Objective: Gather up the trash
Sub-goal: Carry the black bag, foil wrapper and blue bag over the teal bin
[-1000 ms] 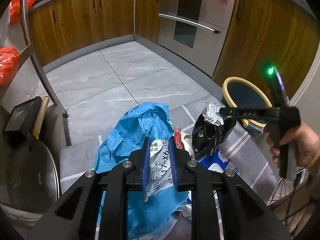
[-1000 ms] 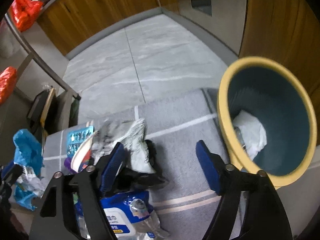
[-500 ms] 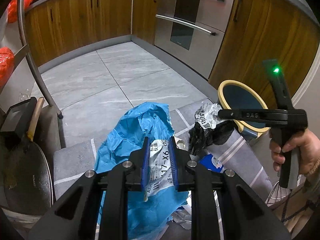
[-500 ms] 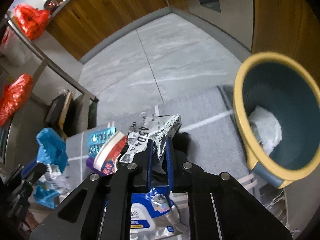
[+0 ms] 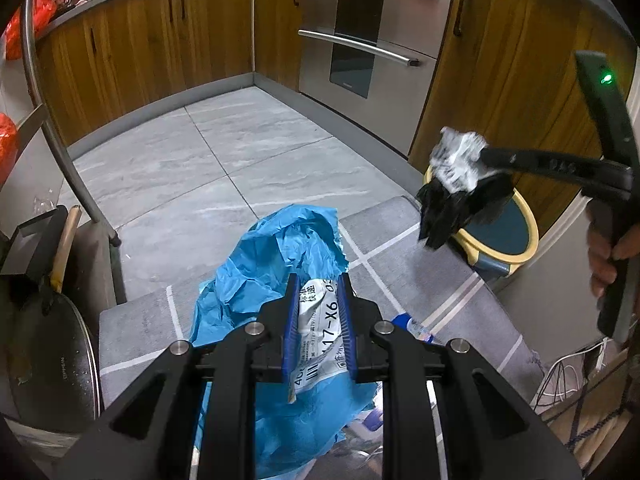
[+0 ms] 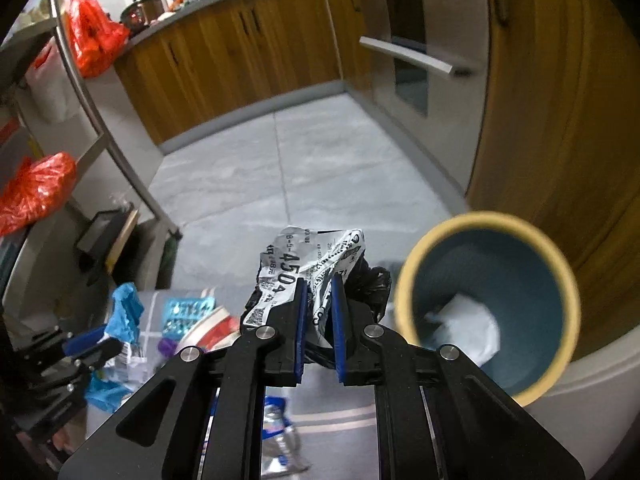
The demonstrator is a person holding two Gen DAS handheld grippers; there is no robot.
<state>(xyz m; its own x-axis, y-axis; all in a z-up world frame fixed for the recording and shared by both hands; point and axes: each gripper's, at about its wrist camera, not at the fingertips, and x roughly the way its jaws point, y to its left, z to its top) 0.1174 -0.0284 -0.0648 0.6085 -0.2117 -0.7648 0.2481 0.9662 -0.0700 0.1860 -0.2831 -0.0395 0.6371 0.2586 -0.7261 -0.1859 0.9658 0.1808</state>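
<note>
Black bag (image 6: 366, 280) with a crumpled white shipping label (image 6: 308, 264) is pinched between the blue pads of the right gripper (image 6: 318, 308), jaws nearly closed on it, held up off the floor just left of the bin's rim in the right wrist view. In the left wrist view the same black bag (image 5: 452, 212) hangs from the right gripper (image 5: 472, 160) in front of the bin (image 5: 516, 240), partly covering its near rim. Bin (image 6: 416, 264) is yellow-rimmed with a dark teal inside, standing by the wooden cabinet at the far right edge of the grey mat (image 5: 400, 248); a white crumpled piece (image 6: 468, 326) lies at its bottom. Left gripper (image 5: 318, 320) is closed down on a blue bag (image 5: 272, 256) through its white printed label (image 5: 316, 332), bag lifted over the mat's near left part. More trash on the mat: a teal blister pack (image 6: 188, 312), a red-and-white wrapper (image 6: 216, 326), a blue-white wipes pack (image 6: 280, 432) under the right gripper. Left gripper (image 6: 86, 354) also shows at the lower left of the right wrist view. Off the mat's left edge: a pan lid (image 5: 48, 360), a metal rack leg (image 5: 60, 136), red plastic bags (image 6: 36, 188). Oven (image 5: 360, 40) and wooden cabinets at the back of the tiled floor (image 5: 200, 168).
</note>
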